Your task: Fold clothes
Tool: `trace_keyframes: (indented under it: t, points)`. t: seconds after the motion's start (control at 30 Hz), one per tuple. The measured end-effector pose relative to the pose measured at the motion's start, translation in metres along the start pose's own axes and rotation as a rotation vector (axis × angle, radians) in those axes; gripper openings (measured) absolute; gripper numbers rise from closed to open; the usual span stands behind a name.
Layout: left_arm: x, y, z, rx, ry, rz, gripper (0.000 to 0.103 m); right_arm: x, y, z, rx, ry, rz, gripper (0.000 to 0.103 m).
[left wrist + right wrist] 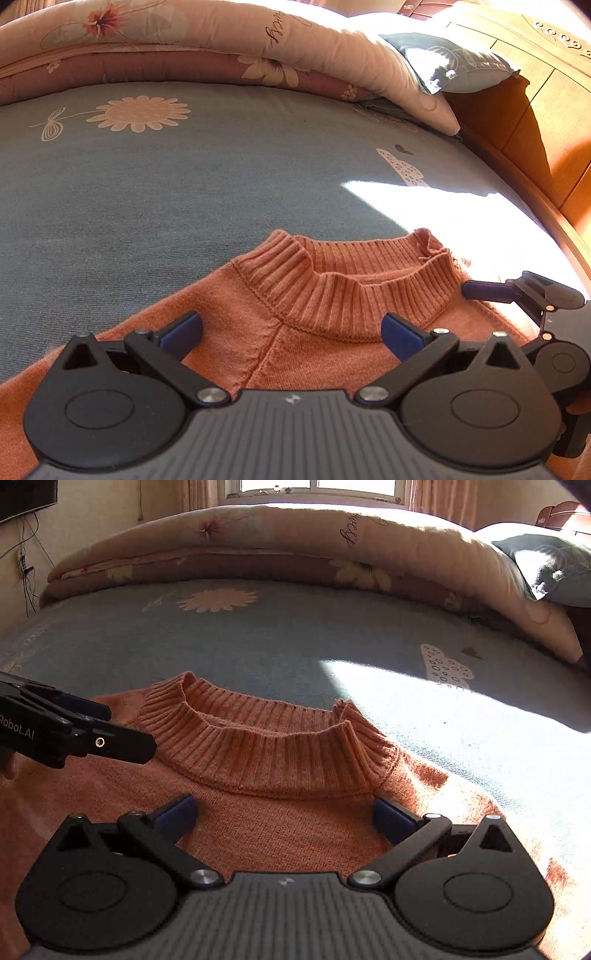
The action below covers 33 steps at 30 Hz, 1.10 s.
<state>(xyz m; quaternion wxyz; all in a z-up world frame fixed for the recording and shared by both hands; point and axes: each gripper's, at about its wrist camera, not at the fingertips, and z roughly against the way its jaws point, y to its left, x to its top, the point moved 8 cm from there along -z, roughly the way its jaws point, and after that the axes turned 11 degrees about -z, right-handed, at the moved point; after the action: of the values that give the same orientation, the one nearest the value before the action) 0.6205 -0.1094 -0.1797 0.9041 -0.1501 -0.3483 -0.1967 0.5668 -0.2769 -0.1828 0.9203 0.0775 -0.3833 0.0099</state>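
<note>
An orange knitted sweater [295, 343] [258, 812] lies flat on the blue bedsheet, its ribbed collar [343, 291] [266, 753] pointing toward the quilt. My left gripper [291, 334] hovers open just over the sweater's chest, left of the collar, nothing between its blue pads. My right gripper [284, 814] is open too, low over the chest right below the collar. Each gripper shows in the other's view: the right one [524, 295] at the collar's right side, the left one [92, 731] at the collar's left side.
The blue flowered bedsheet [184, 192] [258, 646] stretches beyond the sweater. A folded floral quilt [221, 48] [295, 546] lies along the far edge, a grey pillow [450, 62] at right. A wooden headboard [535, 129] borders the right side. A bright sun patch [461, 709] falls on the sheet.
</note>
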Motion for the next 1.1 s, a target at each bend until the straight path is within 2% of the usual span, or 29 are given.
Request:
trace_keyframes:
  t: [0.13,0.27,0.43,0.5,0.6,0.67,0.8,0.97,1.1]
  points:
    - [0.012,0.009,0.007,0.009,-0.020,0.048,0.102,0.014,0.000,-0.005,-0.002,0.005,0.011,0.103]
    - [0.011,0.002,0.022,-0.025,-0.020,0.025,0.102,0.009,-0.018,0.000,-0.022,0.038,-0.059,0.103]
    - [-0.007,-0.010,0.010,-0.073,0.062,-0.031,0.102,0.004,-0.038,-0.003,-0.043,0.052,-0.138,0.103]
    - [-0.009,-0.007,0.003,-0.048,0.072,-0.034,0.102,0.010,-0.040,-0.009,-0.046,0.030,-0.125,0.103]
    - [-0.001,-0.003,0.007,-0.018,0.046,-0.002,0.102,0.025,-0.047,-0.008,-0.050,0.018,-0.162,0.103]
    - [0.006,-0.004,0.020,-0.008,0.015,0.023,0.102,0.034,-0.054,0.006,-0.051,-0.003,-0.202,0.103]
    - [0.007,-0.017,0.051,0.017,0.026,-0.025,0.102,0.034,-0.067,0.047,-0.066,-0.003,-0.246,0.103]
    - [-0.012,-0.043,0.102,0.025,0.104,-0.118,0.102,0.004,-0.074,0.105,-0.101,0.053,-0.262,0.103]
    - [-0.054,-0.079,0.131,0.027,0.203,-0.139,0.102,-0.034,-0.072,0.143,-0.120,0.126,-0.277,0.103]
